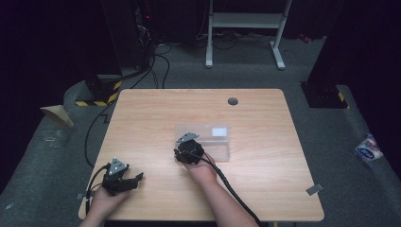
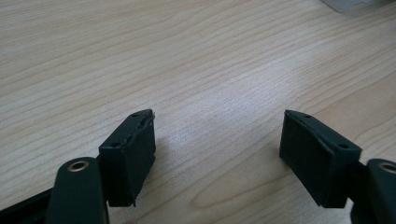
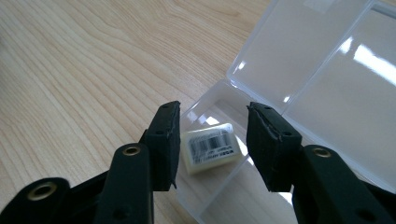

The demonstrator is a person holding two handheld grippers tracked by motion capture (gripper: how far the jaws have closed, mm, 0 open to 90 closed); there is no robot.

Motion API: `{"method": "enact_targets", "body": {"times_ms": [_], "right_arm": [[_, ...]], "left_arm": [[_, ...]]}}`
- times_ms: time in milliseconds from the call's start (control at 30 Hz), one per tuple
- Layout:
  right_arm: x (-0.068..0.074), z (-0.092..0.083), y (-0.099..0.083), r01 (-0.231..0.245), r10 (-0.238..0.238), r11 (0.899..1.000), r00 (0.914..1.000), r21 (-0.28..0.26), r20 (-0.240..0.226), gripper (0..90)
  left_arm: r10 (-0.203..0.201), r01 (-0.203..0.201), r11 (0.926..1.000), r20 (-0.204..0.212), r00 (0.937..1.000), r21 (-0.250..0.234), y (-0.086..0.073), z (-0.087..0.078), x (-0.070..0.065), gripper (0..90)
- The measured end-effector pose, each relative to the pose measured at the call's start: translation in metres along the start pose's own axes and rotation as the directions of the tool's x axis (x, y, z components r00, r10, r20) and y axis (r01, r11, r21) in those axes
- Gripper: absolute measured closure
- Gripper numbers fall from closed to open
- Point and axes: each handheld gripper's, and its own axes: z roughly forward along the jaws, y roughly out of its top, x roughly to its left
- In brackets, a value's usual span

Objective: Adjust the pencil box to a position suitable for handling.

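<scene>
Here the right hand-held gripper, jaws parted, hovers over a pale rectangular eraser inside a clear plastic box.

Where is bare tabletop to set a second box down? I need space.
Bare wood lies between the clear box and the table's right edge, along the far edge, and left of the box. It is crowded around the box, at the right gripper.

Left gripper jaws wide apart; right gripper jaws half parted.
</scene>
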Motion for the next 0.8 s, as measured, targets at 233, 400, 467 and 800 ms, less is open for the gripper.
{"method": "enact_targets", "body": {"times_ms": [233,400,467,800], "right_arm": [[-0.001,-0.009,0.003,-0.017,0.017,0.999,0.9998,-0.027,0.002,52.3],[-0.001,-0.019,0.004,-0.032,0.032,0.998,0.9995,-0.052,-0.005,51.2],[0.000,-0.023,0.004,-0.027,0.027,0.998,0.9996,-0.059,-0.006,50.7],[-0.003,-0.043,0.000,-0.036,0.037,0.994,0.9993,-0.099,0.000,49.0]], "left_arm": [[0.006,-0.006,1.0000,0.003,1.0000,0.005,0.000,0.000,0.000,26.8],[0.008,-0.008,1.0000,0.000,1.0000,0.004,0.000,0.000,0.000,26.8],[0.004,-0.004,1.0000,0.001,1.0000,0.002,0.000,0.000,0.000,26.9],[0.004,-0.004,1.0000,0.002,1.0000,0.000,-0.001,-0.001,-0.001,26.9]]}}
